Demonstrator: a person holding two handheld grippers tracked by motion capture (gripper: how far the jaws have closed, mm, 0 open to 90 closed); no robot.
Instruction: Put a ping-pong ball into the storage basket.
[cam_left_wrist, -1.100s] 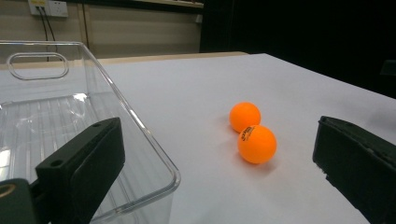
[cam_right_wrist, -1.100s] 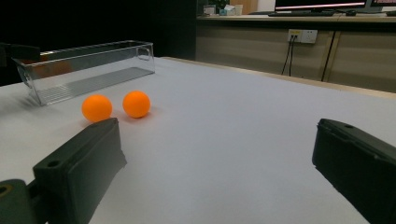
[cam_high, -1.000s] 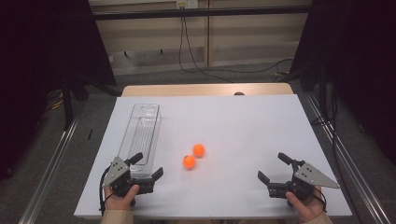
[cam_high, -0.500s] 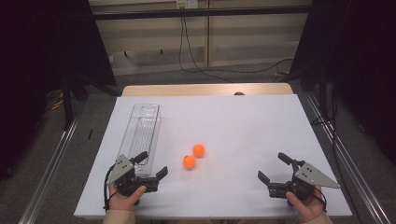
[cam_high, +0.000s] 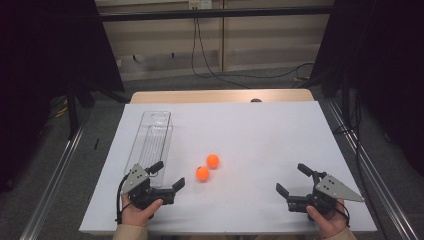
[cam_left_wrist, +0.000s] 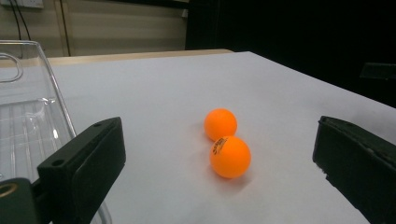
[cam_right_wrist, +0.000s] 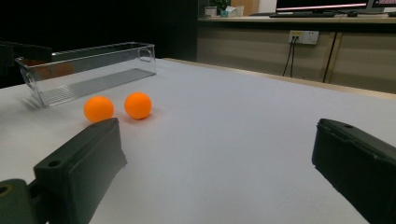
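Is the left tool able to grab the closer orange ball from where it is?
Probably yes. The left tool is open and points at the near ball, with bare table between them. The clear tray sits off to its side, out of the way.

The nearer orange ball (cam_left_wrist: 229, 157) carries a small dark print at its ten o'clock, too blurred to read.

Lab recording bay. White-covered table (cam_high: 260, 130) enclosed by black curtains (cam_high: 45, 55). Cables (cam_high: 210, 55) and wall socket (cam_right_wrist: 303, 36) behind.
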